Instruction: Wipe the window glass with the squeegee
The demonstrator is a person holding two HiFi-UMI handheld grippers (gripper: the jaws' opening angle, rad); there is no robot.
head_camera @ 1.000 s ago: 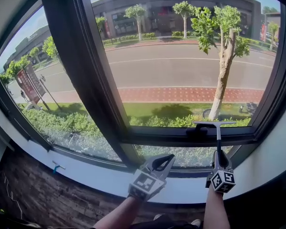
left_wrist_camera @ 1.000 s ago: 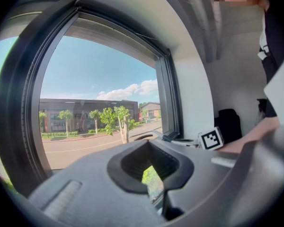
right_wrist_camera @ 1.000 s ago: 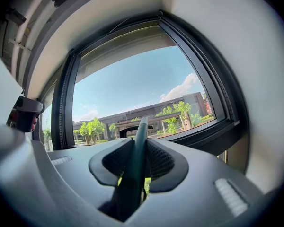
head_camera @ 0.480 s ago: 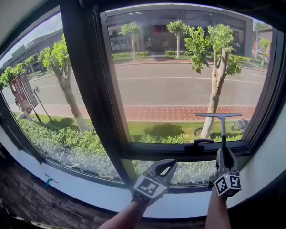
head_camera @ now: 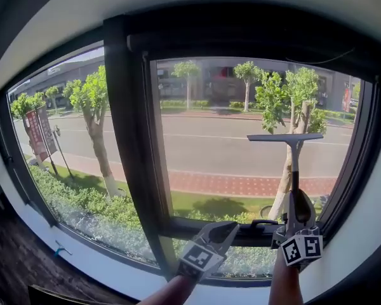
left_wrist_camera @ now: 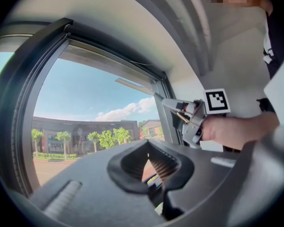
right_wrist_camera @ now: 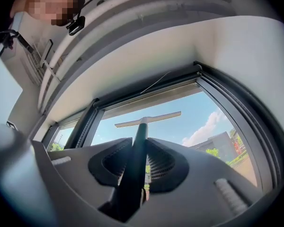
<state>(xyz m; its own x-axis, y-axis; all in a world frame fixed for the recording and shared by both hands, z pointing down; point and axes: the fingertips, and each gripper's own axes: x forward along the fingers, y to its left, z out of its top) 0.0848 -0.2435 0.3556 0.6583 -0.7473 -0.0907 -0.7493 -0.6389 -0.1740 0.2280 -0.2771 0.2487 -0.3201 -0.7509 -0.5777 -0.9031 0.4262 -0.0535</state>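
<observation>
Black squeegee point(head_camera: 294, 164) tight in right gripper point(head_camera: 296, 207)

My left gripper point(head_camera: 223, 229) is dark grey, with ribbed pads point(left_wrist_camera: 163, 164) lining hollowed jaws. The left cube point(head_camera: 199, 257), at 6 o'clock, is white with black square markers. My right gripper point(head_camera: 296, 205) has a pale grey body with a brass-coloured part, and the right cube point(head_camera: 301, 248) at 5 o'clock is marked alike.

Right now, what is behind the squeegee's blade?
The window glass, and through it a street tree and the road. The squeegee covers the strip of pane directly behind its blade. Whether the blade touches the glass cannot be told.
</observation>
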